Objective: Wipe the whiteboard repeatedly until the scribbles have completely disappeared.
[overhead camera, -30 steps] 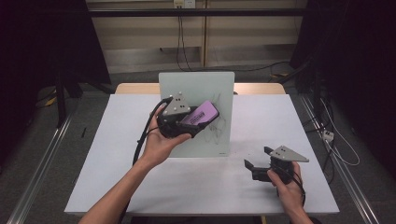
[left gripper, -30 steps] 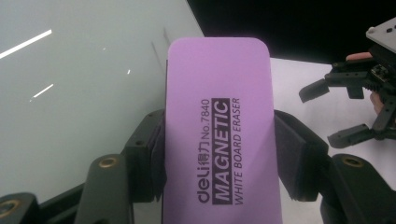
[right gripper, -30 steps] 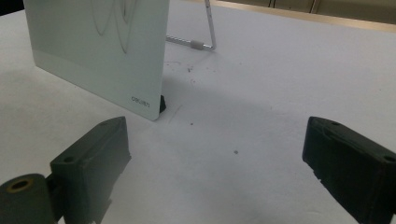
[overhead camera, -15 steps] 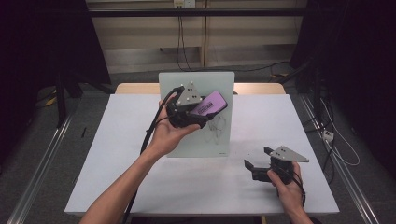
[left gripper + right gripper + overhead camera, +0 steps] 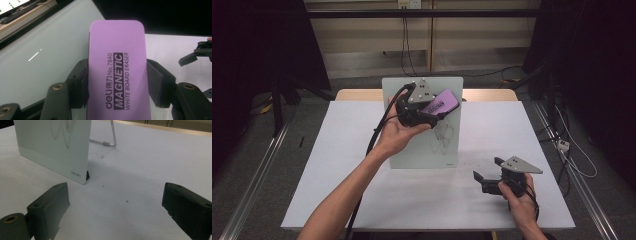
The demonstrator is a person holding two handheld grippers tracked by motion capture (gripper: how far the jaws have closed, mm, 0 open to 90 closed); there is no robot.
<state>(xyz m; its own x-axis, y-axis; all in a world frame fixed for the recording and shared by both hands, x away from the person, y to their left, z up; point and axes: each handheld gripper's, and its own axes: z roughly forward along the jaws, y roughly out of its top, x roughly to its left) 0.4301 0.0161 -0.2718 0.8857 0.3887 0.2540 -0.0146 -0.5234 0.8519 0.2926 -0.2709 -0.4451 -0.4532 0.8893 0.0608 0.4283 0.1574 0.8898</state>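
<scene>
Two grippers are at work over the white table (image 5: 337, 165). Nearest to the person, the right gripper (image 5: 486, 180) rests low on the table at the right; its jaws stand wide apart with nothing between them, and the right gripper view looks between them at bare tabletop.

Farther away, the left gripper (image 5: 432, 114) is raised in front of the upper part of the whiteboard (image 5: 402, 150), which stands leaning on a wire stand (image 5: 113, 135). Its jaws are closed on the purple eraser (image 5: 117, 72), one pad on each long side, near the middle of its length. Some drawn lines (image 5: 443, 134) remain on the board below the eraser.

I judge the eraser to be light and a little soft, like foam, so the pads can press in slightly and it should not slip. The long sides are a good place to hold it. The board looks thin and stiff, and hard pressing may push it back.
</scene>
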